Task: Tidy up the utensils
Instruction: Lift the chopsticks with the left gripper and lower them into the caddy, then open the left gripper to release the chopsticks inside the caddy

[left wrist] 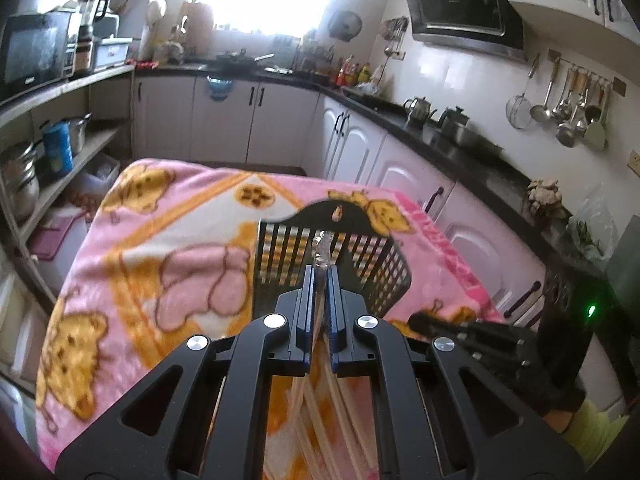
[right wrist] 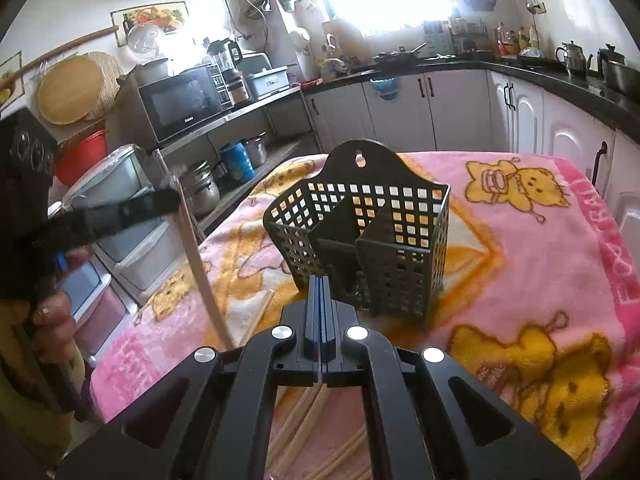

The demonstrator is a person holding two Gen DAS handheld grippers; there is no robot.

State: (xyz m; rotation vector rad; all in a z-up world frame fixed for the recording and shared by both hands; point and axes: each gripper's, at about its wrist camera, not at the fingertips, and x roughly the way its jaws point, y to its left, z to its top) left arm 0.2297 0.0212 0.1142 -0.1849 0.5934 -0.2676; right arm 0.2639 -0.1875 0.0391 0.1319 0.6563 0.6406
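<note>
On the pink blanket-covered surface, nearest, loose chopsticks lie. Above them the right hand-held gripper is pressed together, empty. Left of it, the left hand-held gripper pinches one chopstick, raised. Beyond stands the black slotted utensil basket, upright.

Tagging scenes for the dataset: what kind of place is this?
A home kitchen, most likely. A range hood hangs over a dark counter, ladles hang along the tiled wall, and a microwave sits on a shelf.
</note>
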